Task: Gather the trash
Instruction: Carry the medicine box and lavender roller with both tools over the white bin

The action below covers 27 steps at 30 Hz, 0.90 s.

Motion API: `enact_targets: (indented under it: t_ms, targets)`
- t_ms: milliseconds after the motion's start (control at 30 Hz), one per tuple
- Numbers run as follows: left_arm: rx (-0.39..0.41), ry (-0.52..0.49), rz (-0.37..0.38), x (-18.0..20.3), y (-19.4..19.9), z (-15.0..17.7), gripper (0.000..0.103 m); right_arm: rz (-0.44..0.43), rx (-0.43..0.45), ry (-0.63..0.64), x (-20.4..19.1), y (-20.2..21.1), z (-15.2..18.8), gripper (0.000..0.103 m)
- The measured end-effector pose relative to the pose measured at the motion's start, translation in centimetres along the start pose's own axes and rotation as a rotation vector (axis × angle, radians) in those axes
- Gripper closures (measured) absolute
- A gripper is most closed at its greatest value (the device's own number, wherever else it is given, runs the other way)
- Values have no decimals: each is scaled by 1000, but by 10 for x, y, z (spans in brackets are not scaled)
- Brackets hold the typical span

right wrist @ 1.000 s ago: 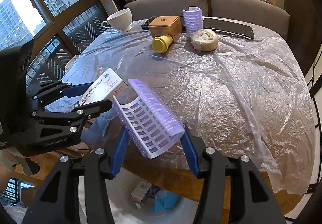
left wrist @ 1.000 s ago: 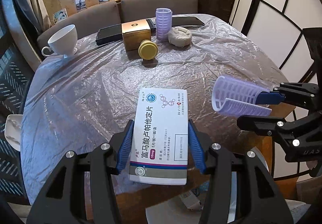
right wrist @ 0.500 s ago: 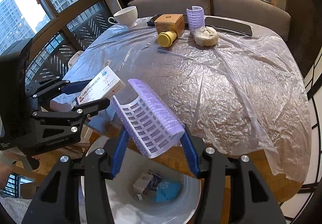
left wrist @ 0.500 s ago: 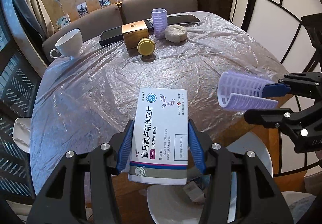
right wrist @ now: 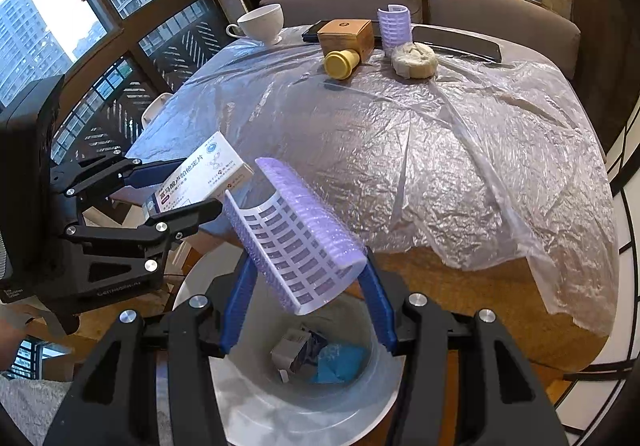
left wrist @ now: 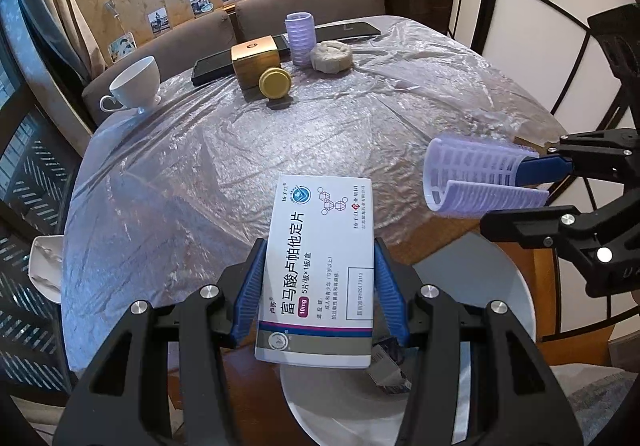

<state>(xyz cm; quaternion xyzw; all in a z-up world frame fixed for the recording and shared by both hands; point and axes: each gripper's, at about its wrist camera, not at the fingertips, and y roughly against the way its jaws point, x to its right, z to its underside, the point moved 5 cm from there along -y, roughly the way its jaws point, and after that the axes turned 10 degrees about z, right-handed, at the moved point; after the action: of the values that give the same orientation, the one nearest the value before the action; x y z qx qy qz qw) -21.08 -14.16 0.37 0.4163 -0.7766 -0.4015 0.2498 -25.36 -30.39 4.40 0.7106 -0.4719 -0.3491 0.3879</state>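
Below, the round white plastic bin (right wrist: 248, 402) is partly hidden by both tools; its crumpled contents are hard to make out. The left hand-held gripper (left wrist: 318, 286) clamps a flat white cardboard medicine box (left wrist: 320, 270) above the bin's rim. The right hand-held gripper (right wrist: 304, 290) pinches a curved lilac perforated plastic sleeve (right wrist: 296, 238) over the bin, beyond the crinkled film-covered surface (right wrist: 420, 149).
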Motion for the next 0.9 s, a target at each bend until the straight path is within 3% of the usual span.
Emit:
enact_targets:
  t_ms: [900]
  targets:
    - [-73, 34, 86, 21, 14, 54, 50, -58, -110, 37, -16, 9, 54, 52]
